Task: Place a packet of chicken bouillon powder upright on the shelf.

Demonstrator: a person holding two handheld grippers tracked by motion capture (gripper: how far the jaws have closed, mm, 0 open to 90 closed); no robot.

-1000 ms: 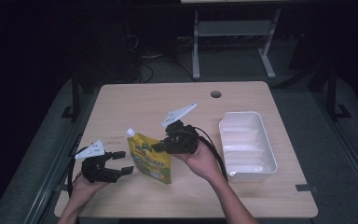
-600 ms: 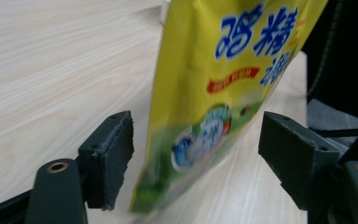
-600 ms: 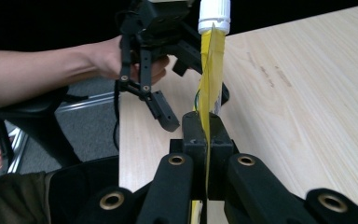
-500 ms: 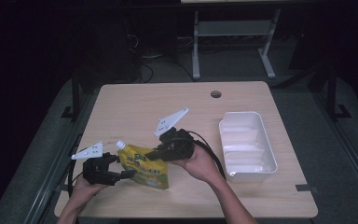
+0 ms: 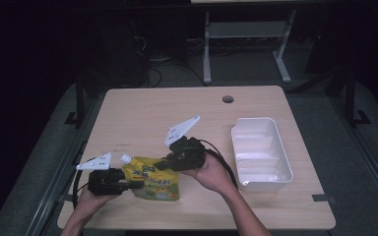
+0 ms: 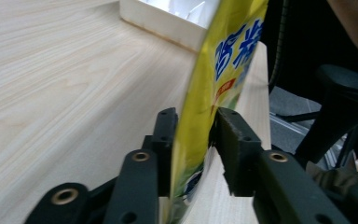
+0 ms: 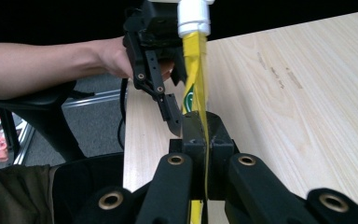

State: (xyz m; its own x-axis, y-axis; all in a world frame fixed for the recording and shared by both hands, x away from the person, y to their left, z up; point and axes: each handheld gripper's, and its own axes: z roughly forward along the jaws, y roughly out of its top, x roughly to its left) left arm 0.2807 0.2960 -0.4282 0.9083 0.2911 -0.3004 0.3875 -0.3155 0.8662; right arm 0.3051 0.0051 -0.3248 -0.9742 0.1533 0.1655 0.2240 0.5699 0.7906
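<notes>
Pouch [image 5: 153, 179], yellow with a white cap, hangs between our two grippers above the near part of the surface [image 5: 187, 113]. We see its long axis running from the cap at upper left, beside the left gripper's grey plate, down to the bottom edge at lower right in the high view, so the cap end points away from the right gripper [image 5: 163, 164] and toward the far left.

Our left gripper [image 5: 130, 186] has its jaws closed on the pouch's left edge; in the left gripper view the yellow film [image 6: 205, 100] passes upright between the two jaws, pinched there, with blue print above them. Our right gripper holds the opposite upper edge, jaws closed on it; in the right gripper view the pouch [image 7: 196, 79] shows edge-on, a thin yellow strip rising from the clamped jaws to the white cap [image 7: 194, 16], with the left gripper [image 7: 170, 109] just beyond.

A white tray [image 5: 261, 153] sits well off to the right gripper's far side.
</notes>
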